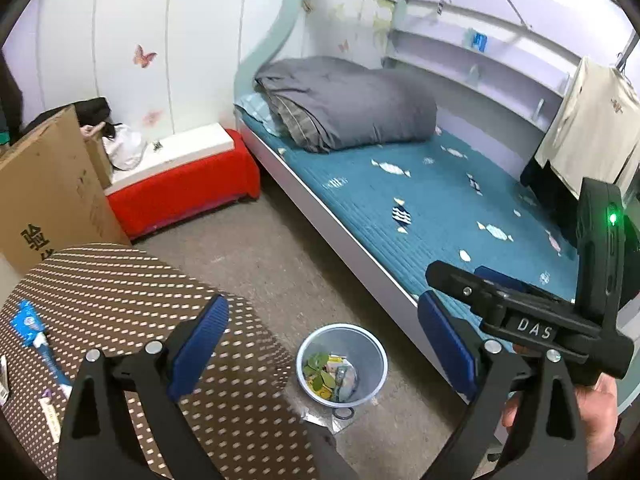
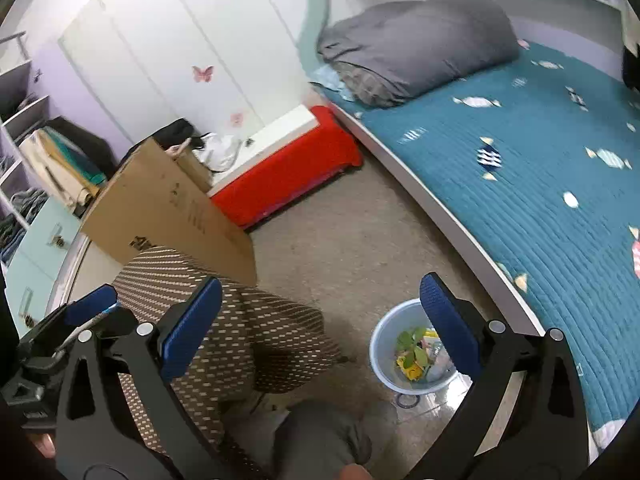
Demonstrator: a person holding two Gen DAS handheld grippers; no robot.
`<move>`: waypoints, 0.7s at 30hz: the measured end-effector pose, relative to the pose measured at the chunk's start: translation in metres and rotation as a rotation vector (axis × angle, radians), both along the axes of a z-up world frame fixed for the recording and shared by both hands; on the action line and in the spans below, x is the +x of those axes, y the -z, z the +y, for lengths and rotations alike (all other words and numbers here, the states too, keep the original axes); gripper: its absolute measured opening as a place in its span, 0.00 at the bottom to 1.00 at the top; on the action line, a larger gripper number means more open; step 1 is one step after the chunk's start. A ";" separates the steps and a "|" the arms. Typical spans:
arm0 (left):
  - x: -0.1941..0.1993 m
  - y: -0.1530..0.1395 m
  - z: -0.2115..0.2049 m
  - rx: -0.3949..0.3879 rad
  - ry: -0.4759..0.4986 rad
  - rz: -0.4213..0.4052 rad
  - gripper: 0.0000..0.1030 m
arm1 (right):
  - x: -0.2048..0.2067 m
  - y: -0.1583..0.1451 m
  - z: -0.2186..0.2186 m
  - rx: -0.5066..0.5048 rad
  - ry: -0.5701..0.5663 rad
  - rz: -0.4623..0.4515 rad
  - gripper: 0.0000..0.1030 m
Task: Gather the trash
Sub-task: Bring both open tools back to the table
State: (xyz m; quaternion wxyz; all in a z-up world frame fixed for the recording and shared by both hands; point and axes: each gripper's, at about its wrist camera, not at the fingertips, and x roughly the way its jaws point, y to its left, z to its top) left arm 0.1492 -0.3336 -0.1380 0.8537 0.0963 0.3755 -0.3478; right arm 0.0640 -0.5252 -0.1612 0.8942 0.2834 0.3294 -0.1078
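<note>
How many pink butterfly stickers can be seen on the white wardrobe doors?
2. One bright butterfly sticker is at mid height on the wardrobe doors; a paler butterfly is lower, above the red bench. Others may be hidden.

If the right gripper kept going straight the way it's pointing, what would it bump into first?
Probably the bare floor between the brown dotted cloth and the trash bin. The open right gripper holds nothing, and depth is hard to judge.

The left gripper [image 1: 324, 356], black-framed with ribbed blue pads, fills the lower part of its own view, jaws spread wide and empty. The right gripper [image 2: 320, 328] gapes just as wide, nothing between its pads. In the left view's lower right, a bare hand [image 1: 592, 420] grasps the right gripper's handle.
</note>
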 end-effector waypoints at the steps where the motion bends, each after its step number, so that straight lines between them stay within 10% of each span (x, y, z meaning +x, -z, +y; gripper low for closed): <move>1: -0.001 -0.003 0.007 -0.003 -0.008 -0.006 0.91 | 0.002 -0.005 0.006 -0.007 -0.013 -0.006 0.94; 21: 0.004 -0.010 0.168 -0.051 -0.244 -0.019 0.91 | 0.047 -0.032 0.120 -0.103 -0.230 -0.025 0.94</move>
